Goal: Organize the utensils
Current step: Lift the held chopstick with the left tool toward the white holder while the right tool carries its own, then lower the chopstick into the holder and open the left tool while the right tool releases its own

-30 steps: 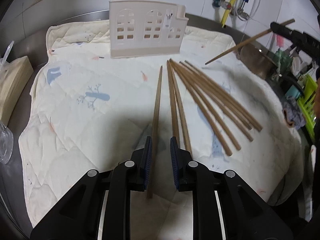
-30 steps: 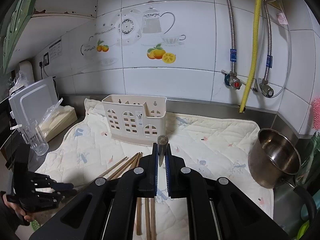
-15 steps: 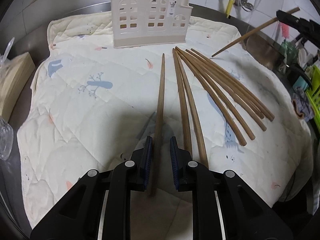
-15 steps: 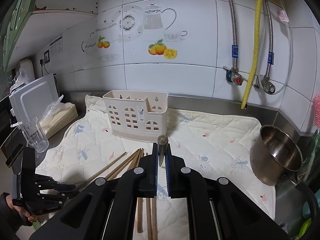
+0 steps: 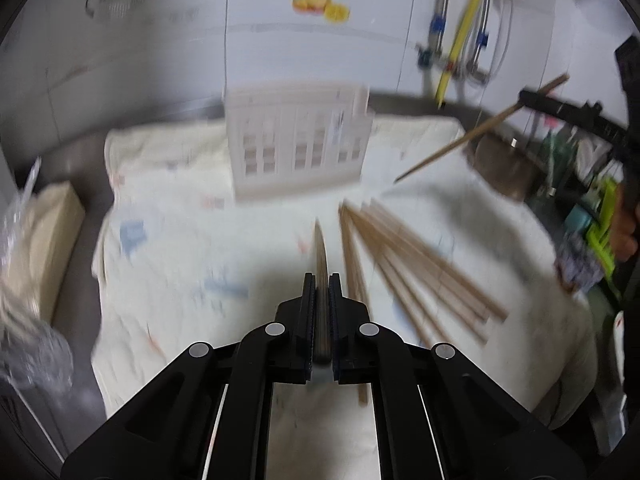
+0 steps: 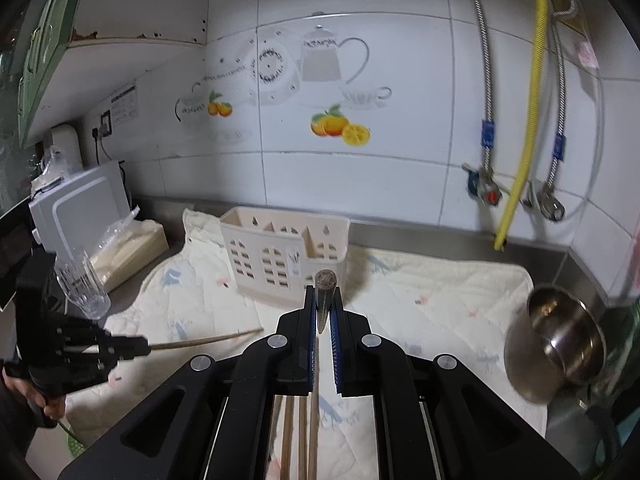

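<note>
The left gripper (image 5: 322, 280) has just squeezed tight on one wooden chopstick (image 5: 321, 256). The stick lies along the gripper's fingers, its thin tip pointing ahead at the cream utensil holder (image 5: 298, 142). It is up off the quilted mat (image 5: 168, 264). The right gripper (image 6: 323, 294) is closed on a second chopstick (image 6: 325, 280). In the right wrist view its blunt round end sticks out in front, facing the holder, and the rest runs back between the fingers. More loose chopsticks (image 5: 420, 272) lie fanned on the mat, tips toward the holder. A steel pot (image 6: 556, 344) sits at the mat's right edge.
</note>
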Tool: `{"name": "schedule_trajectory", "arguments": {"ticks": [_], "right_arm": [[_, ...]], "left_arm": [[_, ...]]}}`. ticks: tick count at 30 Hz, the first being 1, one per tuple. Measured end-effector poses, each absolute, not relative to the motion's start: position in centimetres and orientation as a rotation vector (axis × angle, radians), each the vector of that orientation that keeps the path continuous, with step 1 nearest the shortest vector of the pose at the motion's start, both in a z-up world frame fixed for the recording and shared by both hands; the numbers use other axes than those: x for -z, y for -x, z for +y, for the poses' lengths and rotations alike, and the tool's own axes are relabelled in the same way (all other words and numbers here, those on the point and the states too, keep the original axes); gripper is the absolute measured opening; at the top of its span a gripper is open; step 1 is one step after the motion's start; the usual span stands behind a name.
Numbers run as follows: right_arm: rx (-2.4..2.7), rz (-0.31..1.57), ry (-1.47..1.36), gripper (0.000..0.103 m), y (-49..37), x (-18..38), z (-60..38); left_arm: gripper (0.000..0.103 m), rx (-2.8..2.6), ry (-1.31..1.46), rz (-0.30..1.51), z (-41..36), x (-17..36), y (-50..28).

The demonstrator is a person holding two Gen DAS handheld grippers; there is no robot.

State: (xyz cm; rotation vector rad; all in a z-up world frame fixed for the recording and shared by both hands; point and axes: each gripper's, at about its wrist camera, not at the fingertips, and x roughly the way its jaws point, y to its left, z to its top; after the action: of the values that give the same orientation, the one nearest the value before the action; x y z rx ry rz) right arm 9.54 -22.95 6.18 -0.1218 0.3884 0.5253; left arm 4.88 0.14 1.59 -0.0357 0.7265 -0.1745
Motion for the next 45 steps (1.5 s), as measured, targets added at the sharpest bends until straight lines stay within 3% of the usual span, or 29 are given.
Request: {"name": "schedule_trajectory", "arguments": {"ticks": [15,30,35,45], "right_arm": [[-0.569,0.389,0.184,0.006,-15.1,-13.9,-20.3],[-0.552,0.508,0.226,0.007,-20.9,-11.1,-17.0],[-0.555,0.525,0.231,0.007,-21.7,-10.1,-16.6],[-0.549,0.543,0.234,0.007,-22.8,-8.7,-16.2]], "left_arm": [[0.005,0.207,0.002,0.623,0.8,-10.9,-10.4],[0.005,0.148,-0.041,0.399,1.9,-22.5,-14.8],[0.005,0.124,-0.012,0.401,2.4,-22.0,-18.4],[0.006,0.102,0.069,0.558,4.7,-14.6,-22.7]]}}
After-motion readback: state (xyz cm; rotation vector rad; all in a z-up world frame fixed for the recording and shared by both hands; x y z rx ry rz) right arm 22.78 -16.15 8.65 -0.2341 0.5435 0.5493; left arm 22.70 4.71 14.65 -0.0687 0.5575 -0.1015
